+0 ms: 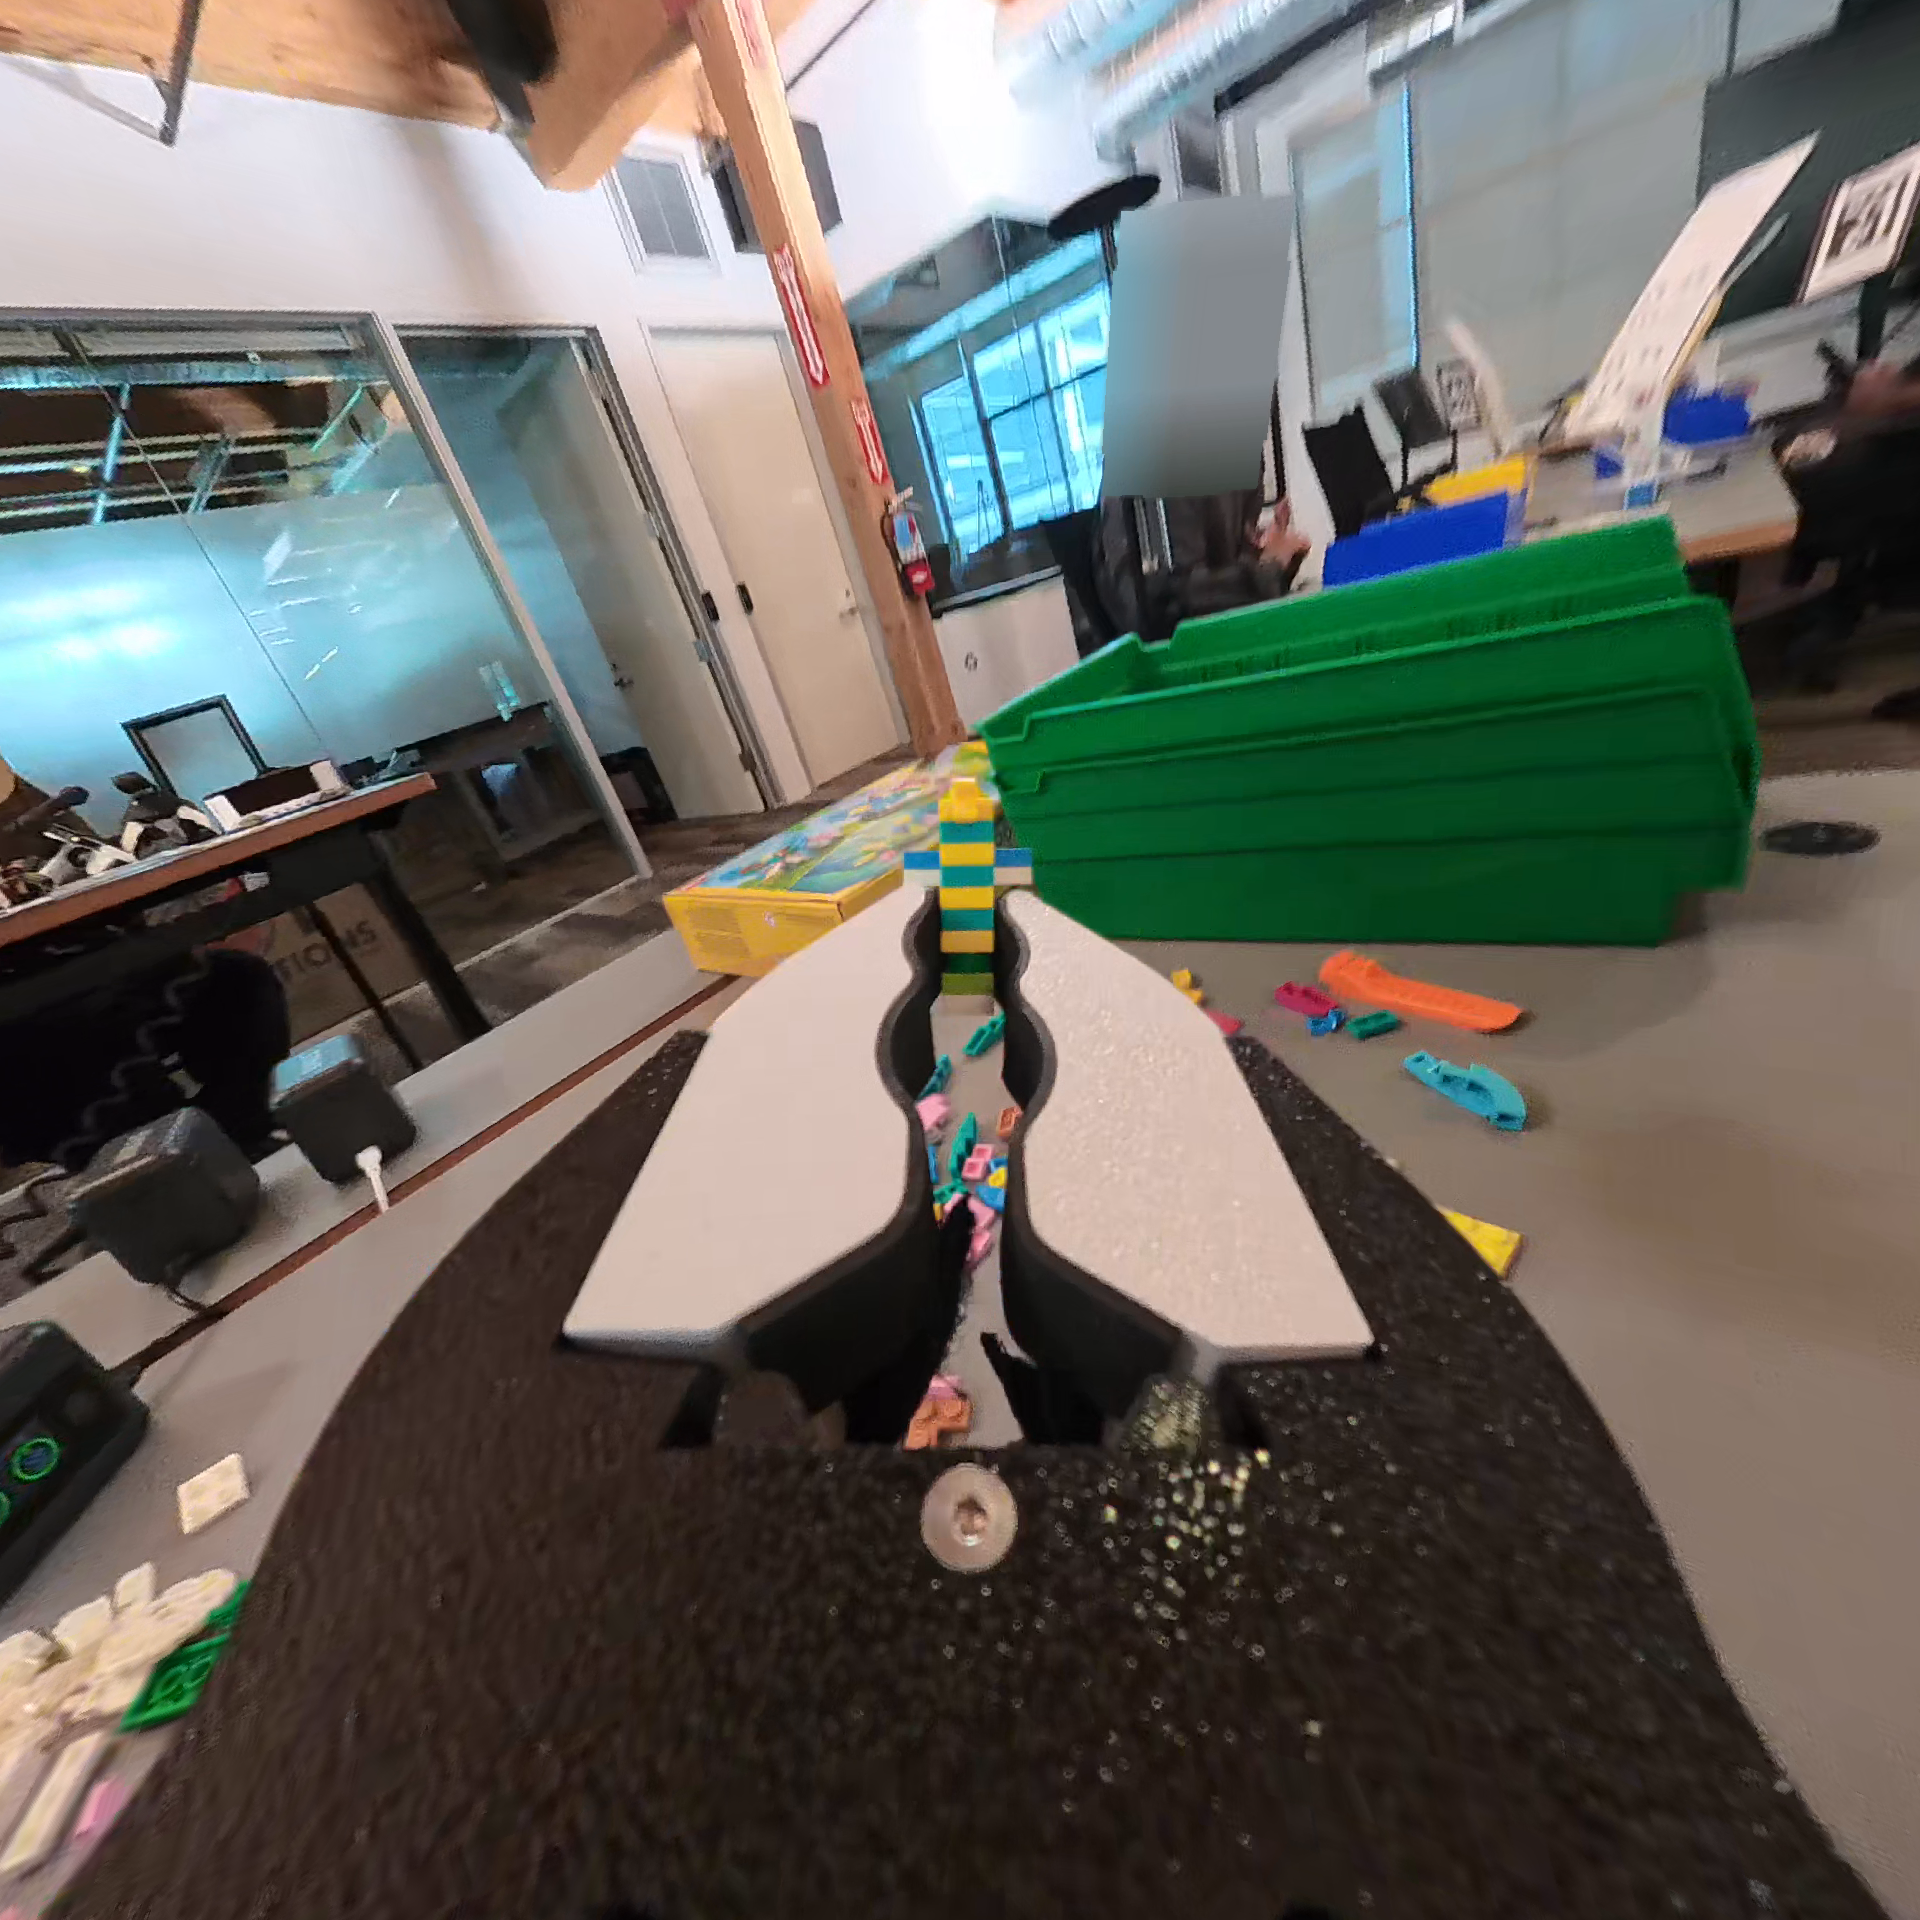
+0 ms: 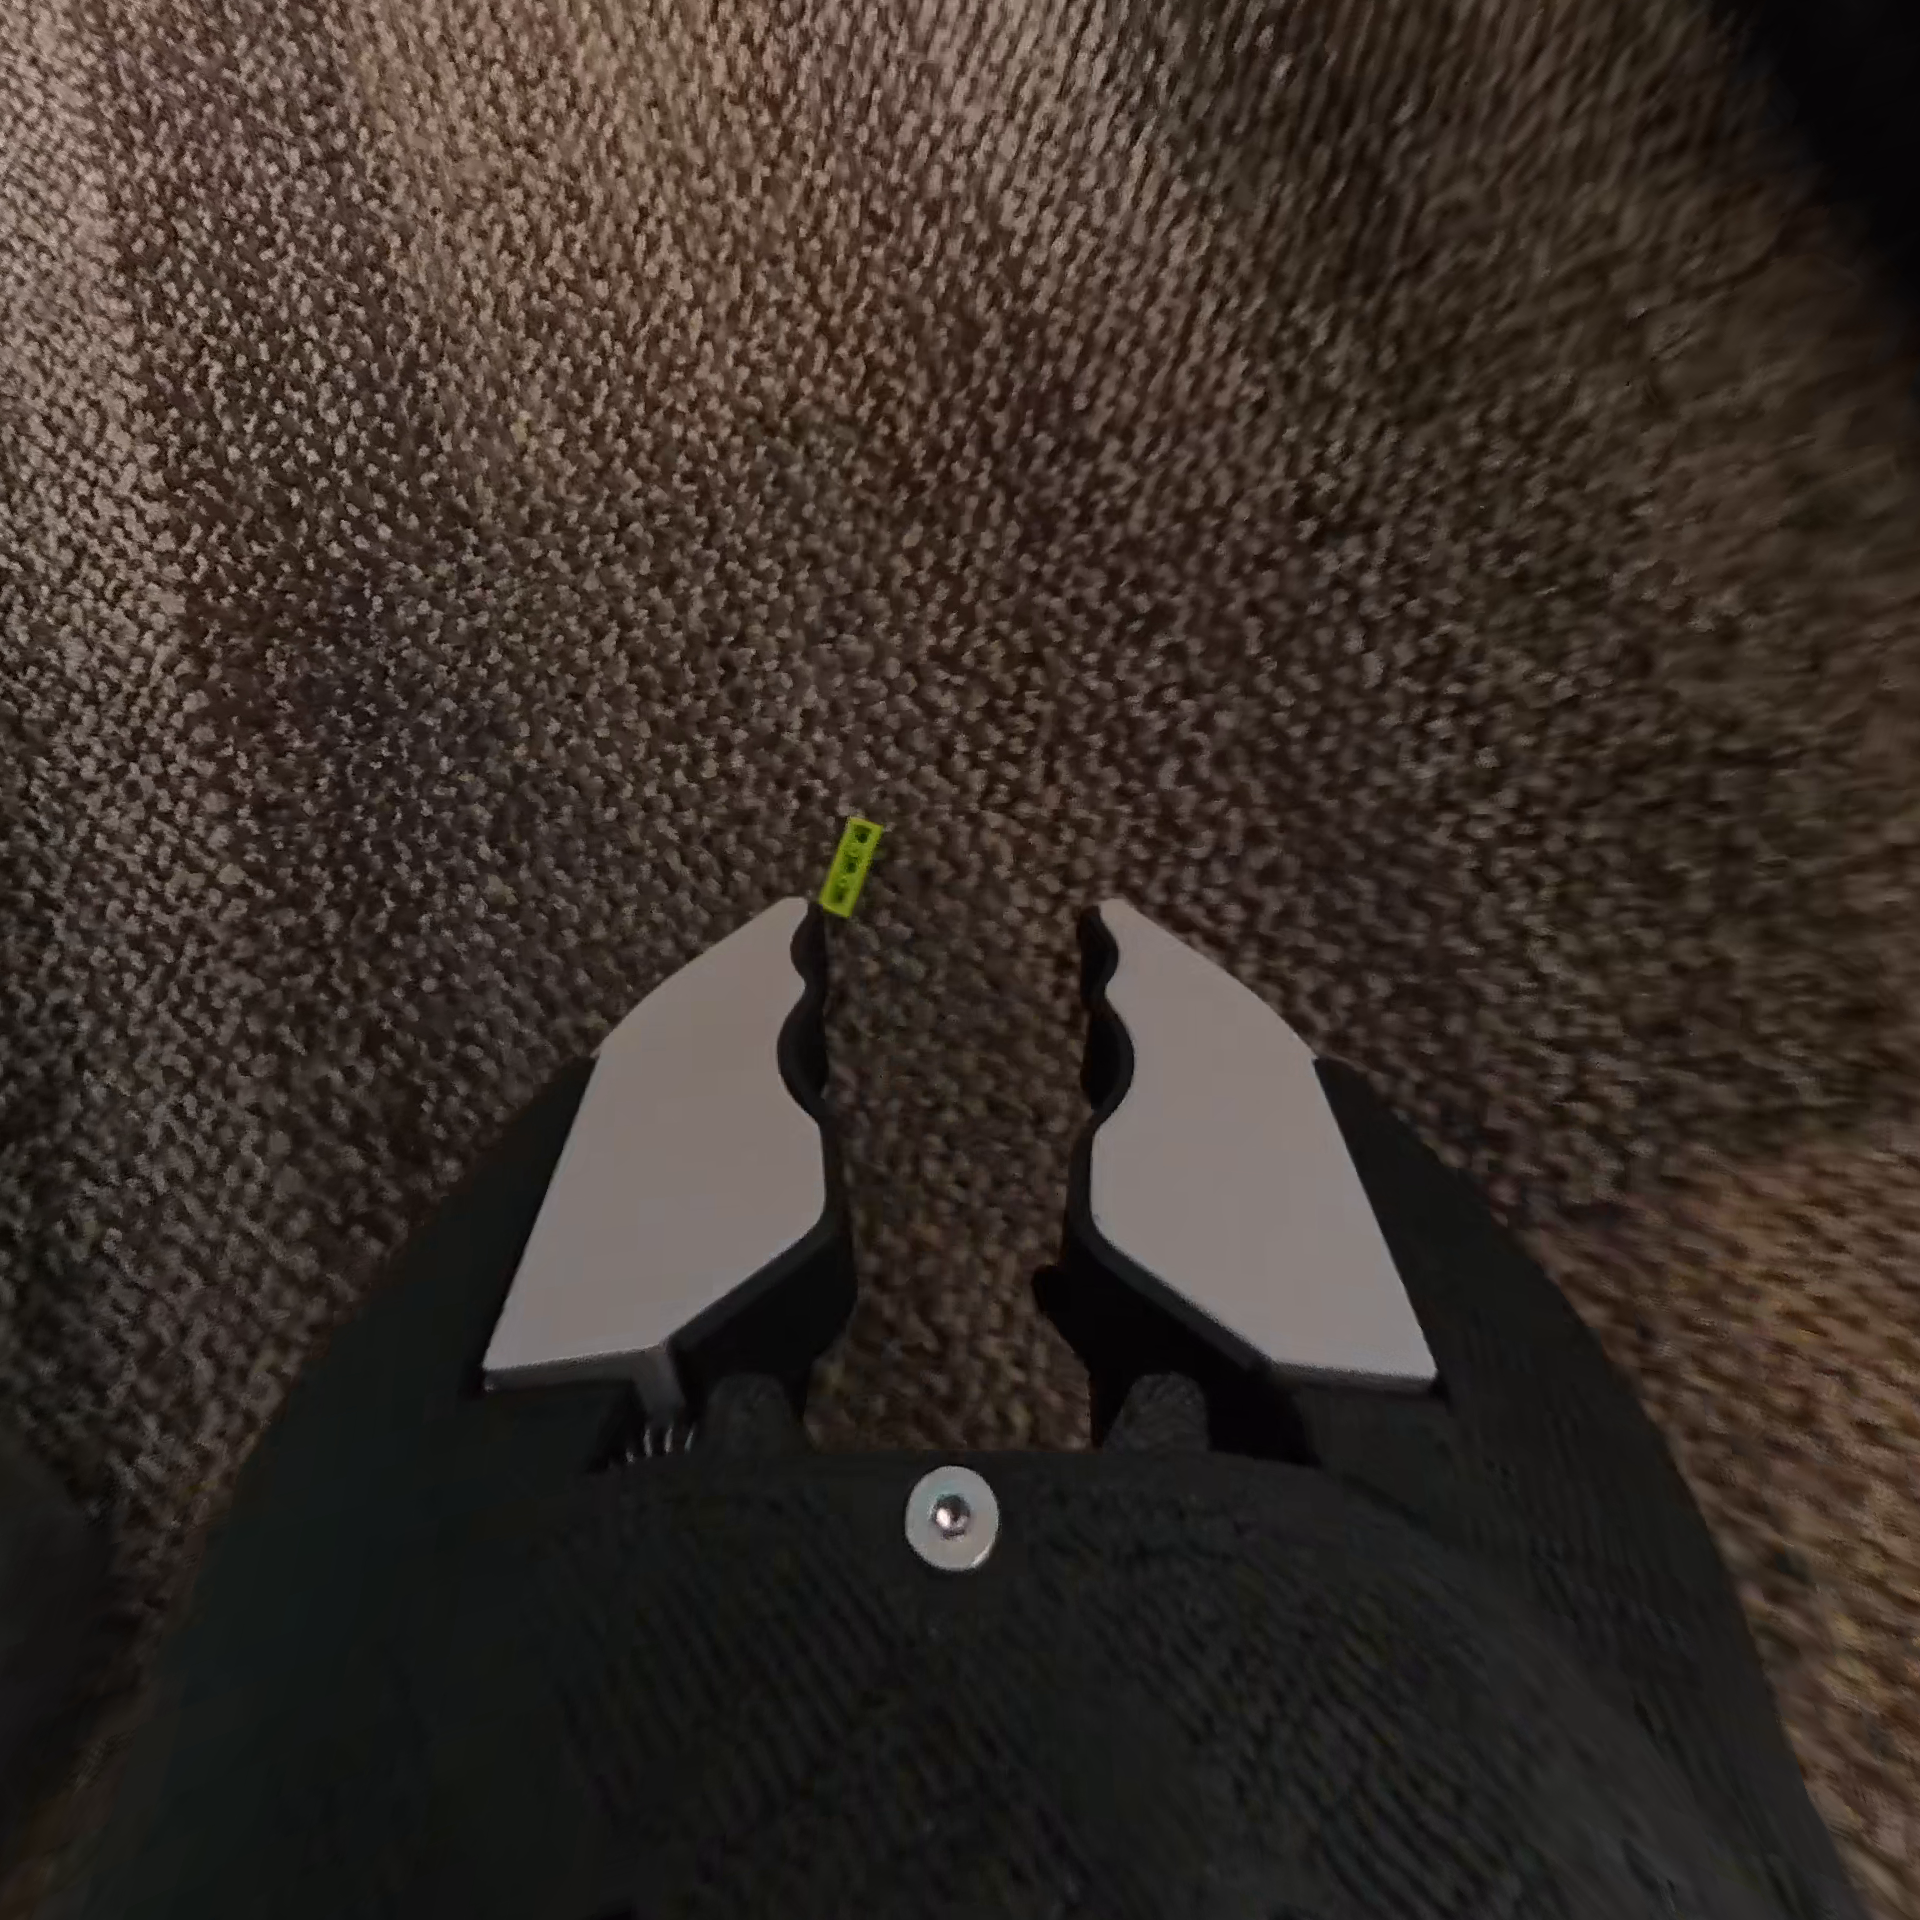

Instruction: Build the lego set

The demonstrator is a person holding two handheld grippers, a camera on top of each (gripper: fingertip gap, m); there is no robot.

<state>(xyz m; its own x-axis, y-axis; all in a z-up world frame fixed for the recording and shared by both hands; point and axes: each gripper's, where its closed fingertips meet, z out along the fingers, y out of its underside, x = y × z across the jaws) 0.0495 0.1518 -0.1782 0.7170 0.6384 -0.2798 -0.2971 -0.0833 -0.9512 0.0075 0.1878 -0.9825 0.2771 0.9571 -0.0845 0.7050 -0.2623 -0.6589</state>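
- The left claw [image 1: 961,914] is seen with its jaws nearly closed and only a narrow slit between them; nothing is gripped, and it hangs above the bench [image 1: 1558,1299].
- Through that slit the brick tower [image 1: 966,883] is seen standing upright on the bench, towards the far edge, just in front of the stacked green bins [image 1: 1371,758] and beside the yellow set box [image 1: 800,883].
- Loose small pieces [image 1: 961,1153] are scattered on the bench under the claw, and an orange brick separator [image 1: 1418,1006] lies to the right of them.
- The right claw [image 2: 951,914] is spread wide and holds nothing; it is pointed down at the carpet [image 2: 935,468], away from the bench.
- A small lime-green plate [image 2: 850,865] lies on the carpet just beyond the tip of the claw's left finger [image 2: 707,1091]; contact cannot be told.
- The plate is judged to be very light, rigid and smooth, so it is likely to slip or flick away if pinched off-centre.
- It is best taken across its narrow width, on the long side faces; the carpet pile may let the tips sink beside it.
- The tower is judged tall, narrow and top-heavy; it is best held low, across its flat sides, while pieces are pressed on.
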